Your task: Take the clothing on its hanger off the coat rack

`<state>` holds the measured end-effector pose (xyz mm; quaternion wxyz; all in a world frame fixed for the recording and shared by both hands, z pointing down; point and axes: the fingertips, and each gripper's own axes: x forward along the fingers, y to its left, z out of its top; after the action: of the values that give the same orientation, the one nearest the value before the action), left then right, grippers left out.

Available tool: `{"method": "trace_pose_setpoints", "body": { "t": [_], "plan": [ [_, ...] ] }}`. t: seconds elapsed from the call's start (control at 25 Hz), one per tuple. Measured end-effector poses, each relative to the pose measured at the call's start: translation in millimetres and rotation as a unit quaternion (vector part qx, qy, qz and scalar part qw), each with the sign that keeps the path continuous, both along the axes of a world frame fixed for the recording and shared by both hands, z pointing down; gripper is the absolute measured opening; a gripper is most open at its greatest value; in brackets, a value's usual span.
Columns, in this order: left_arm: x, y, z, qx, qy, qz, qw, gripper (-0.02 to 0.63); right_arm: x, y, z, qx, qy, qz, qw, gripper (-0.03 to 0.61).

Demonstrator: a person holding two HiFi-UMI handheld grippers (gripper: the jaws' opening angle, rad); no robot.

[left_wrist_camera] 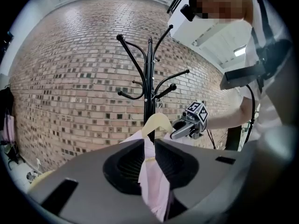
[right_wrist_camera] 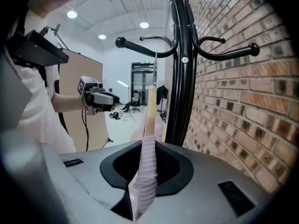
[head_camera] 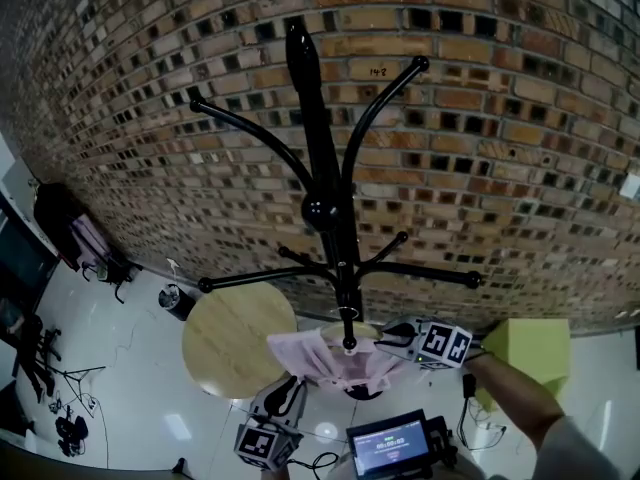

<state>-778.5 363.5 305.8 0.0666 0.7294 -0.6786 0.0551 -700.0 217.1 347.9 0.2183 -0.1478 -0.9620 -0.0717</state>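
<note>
Pinching the pink garment with the left gripper, I am seeing its jaws pressing together on the cloth, with a fold running down between them. A small lit screen is sitting at the bottom of the head view, close to me. The right gripper is clamping from the other side, jaws narrow and squeezing the ribbed pink edge where it is wrapping one end of the wooden hanger. In the head view both grippers are flanking the garment, the left one low and to the left, the right one coming in on my forearm. The garment is hanging low, just beside the pole of the black coat rack. The hanger's metal hook is rising toward one of the rack's lower arms, and I cannot tell whether it is resting on it. A round wooden table is standing just left of the rack, with a yellow-green stool off to the right. The brick wall is filling everything behind.
</note>
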Motion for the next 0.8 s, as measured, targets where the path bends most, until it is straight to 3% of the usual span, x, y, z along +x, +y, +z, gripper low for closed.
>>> {"method": "trace_pose_setpoints", "body": {
  "t": [0.28, 0.48, 0.8],
  "plan": [
    [-16.6, 5.4, 10.1, 0.003, 0.008, -0.008, 0.9999, 0.072, 3.6, -1.1, -1.8, -0.019, -0.013, 0.048, 0.999, 0.049],
    [-16.3, -2.3, 7.9, 0.001, 0.007, -0.002, 1.0000, 0.072, 2.2, 2.8, -16.5, 0.002, -0.031, 0.048, 0.998, 0.049],
    [-12.3, -5.0, 0.9, 0.004, 0.002, 0.002, 1.0000, 0.072, 18.4, 2.6, -41.8, -0.005, -0.044, 0.051, 0.998, 0.049]
  ]
}}
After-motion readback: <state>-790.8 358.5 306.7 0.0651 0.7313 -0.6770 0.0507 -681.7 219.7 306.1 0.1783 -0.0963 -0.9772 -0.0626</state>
